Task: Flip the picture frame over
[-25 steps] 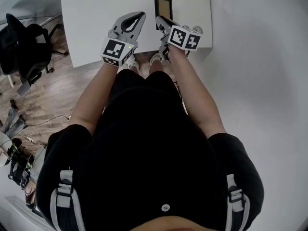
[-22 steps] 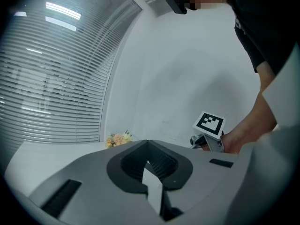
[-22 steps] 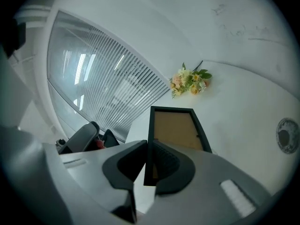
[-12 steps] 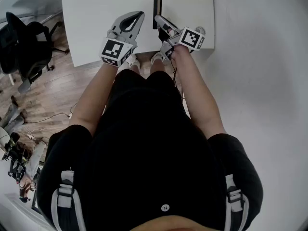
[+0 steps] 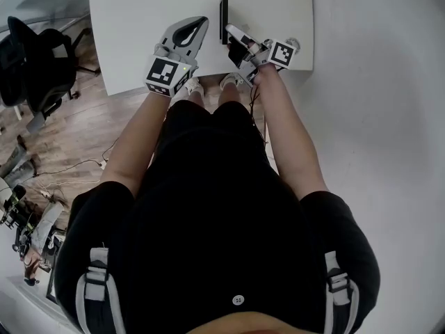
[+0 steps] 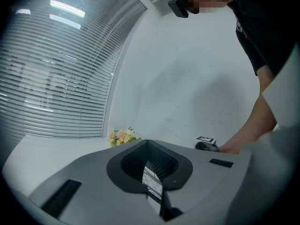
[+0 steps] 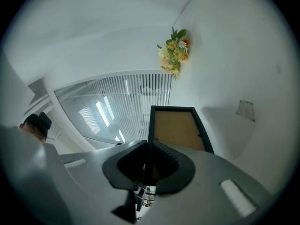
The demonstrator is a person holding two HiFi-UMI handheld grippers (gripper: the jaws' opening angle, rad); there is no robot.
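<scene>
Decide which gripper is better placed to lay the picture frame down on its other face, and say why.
Right. The right gripper is shut on the picture frame, which stands on edge on the table; the left gripper is shut, empty, beside it.

A white tabletop [image 5: 139,19] stands beside a white wall [image 6: 187,88]. A small bouquet of yellow and peach flowers [image 6: 123,136] sits near the tabletop's far edge. Horizontal window blinds [image 6: 51,78] fill the side beyond it. Left of the tabletop, a black office chair [image 5: 38,65] stands on a wooden floor [image 5: 83,134], and thin cables [image 5: 69,169] trail across the boards.
</scene>
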